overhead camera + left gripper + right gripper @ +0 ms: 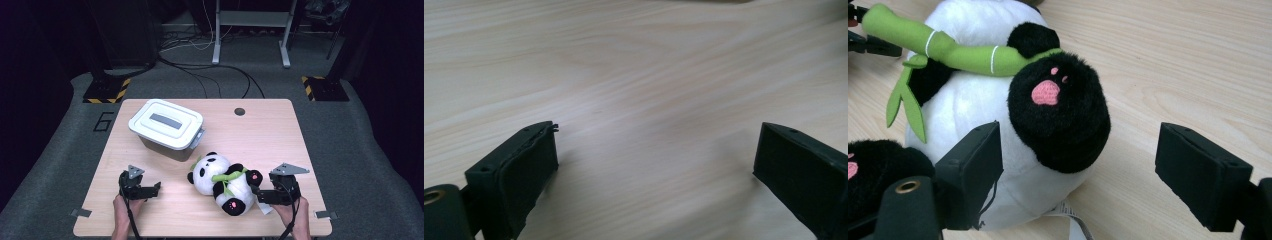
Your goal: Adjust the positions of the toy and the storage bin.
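Observation:
A black-and-white panda plush point(222, 182) lies on its back on the wooden table point(270, 130), hugging a green bamboo stalk point(963, 55). My right gripper point(259, 193) stands open at the panda's lower end. In the right gripper view one black foot with a pink paw pad point(1060, 112) sits between the jaws of the right gripper point(1080, 150). The left jaw is close against the white belly and the right jaw stands apart. My left gripper point(154, 189) rests low over bare wood left of the panda, and in its own view the left gripper point(654, 150) is open with nothing between the jaws.
A white lidded plastic box point(167, 127) with a grey handle stands at the table's back left, just behind the panda's head. A white tag point(1073, 220) sticks out under the plush. A dark round hole point(240, 111) sits near the far edge.

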Motion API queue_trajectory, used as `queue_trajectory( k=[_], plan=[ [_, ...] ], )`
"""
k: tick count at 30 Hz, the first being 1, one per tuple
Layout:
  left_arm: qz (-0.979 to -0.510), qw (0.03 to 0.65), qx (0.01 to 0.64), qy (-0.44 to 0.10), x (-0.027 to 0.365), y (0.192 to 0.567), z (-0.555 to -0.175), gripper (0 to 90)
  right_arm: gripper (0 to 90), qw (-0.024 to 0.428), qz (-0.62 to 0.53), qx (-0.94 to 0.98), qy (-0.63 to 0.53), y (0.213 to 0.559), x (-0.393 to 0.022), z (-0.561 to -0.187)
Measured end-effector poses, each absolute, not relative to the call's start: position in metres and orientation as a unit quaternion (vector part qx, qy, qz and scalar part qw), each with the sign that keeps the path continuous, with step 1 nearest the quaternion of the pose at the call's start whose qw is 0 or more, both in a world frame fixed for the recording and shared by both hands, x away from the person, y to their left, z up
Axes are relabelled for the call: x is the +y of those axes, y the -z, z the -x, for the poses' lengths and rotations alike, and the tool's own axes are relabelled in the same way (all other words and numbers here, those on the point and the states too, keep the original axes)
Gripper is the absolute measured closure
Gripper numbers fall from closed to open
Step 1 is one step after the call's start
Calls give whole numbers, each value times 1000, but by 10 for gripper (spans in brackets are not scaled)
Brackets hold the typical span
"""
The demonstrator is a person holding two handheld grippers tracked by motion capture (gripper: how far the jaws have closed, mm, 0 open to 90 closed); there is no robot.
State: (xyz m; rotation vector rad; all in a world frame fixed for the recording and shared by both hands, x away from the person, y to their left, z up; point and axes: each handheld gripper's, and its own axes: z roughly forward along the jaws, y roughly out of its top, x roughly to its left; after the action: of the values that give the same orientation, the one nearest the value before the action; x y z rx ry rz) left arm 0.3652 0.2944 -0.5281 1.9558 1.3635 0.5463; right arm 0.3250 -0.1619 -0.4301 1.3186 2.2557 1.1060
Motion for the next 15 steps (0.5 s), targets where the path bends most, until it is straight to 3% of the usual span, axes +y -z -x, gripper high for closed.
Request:
queue_trajectory(
  k=[15],
  plan=[
    [-796,439,397,-131,225,502,-356,142,155,180,-476,772,-380,454,-188,-311]
  ],
)
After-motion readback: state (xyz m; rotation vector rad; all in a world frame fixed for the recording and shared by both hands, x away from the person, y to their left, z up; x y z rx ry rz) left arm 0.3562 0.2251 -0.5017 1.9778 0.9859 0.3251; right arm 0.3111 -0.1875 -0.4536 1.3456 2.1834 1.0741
